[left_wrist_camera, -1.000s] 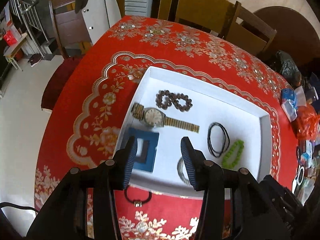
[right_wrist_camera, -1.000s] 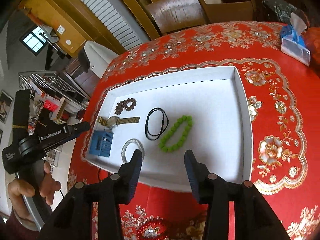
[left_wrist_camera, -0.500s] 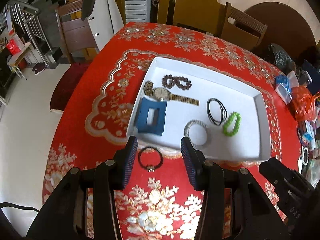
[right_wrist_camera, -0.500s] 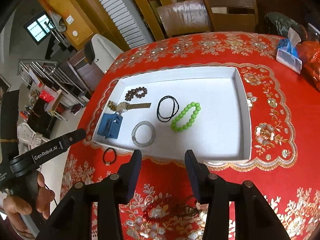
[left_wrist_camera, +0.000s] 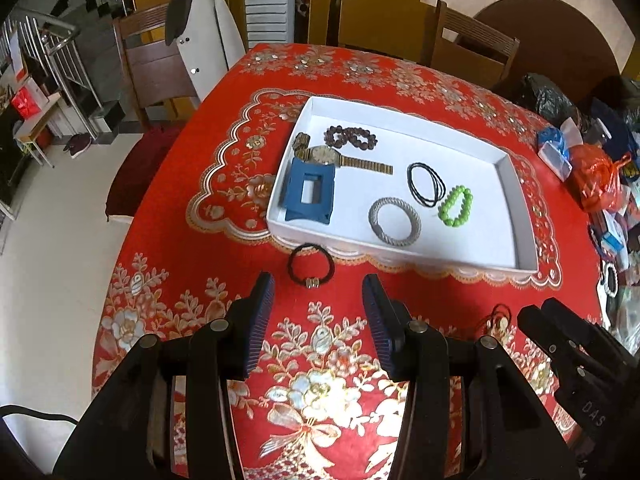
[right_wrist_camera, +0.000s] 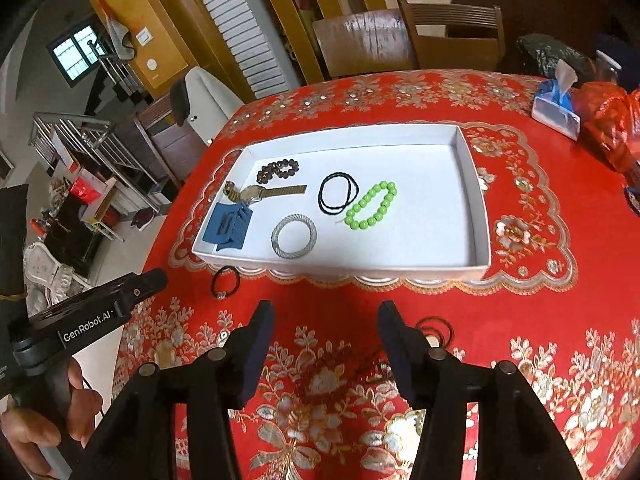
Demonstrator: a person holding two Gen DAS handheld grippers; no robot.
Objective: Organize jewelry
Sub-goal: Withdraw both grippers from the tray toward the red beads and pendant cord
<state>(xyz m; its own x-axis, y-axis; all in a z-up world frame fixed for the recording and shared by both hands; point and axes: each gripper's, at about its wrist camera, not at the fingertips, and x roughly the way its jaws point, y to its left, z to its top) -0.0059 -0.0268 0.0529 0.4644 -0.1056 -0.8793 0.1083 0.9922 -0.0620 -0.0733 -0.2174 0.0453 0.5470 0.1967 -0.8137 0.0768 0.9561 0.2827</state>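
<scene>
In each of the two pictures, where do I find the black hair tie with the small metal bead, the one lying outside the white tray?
Left wrist view: the black hair tie lies on the red cloth just ahead of the open left gripper, beside the white tray near wall.
Right wrist view: it is left of centre, below the tray's near-left corner.
Shared landmark: the blue clip in that tray corner.

Probably a home dining room, red floral tablecloth (left_wrist_camera: pixel 224 264), wooden chairs (right_wrist_camera: pixel 452 36), staircase (left_wrist_camera: pixel 48 48)
</scene>
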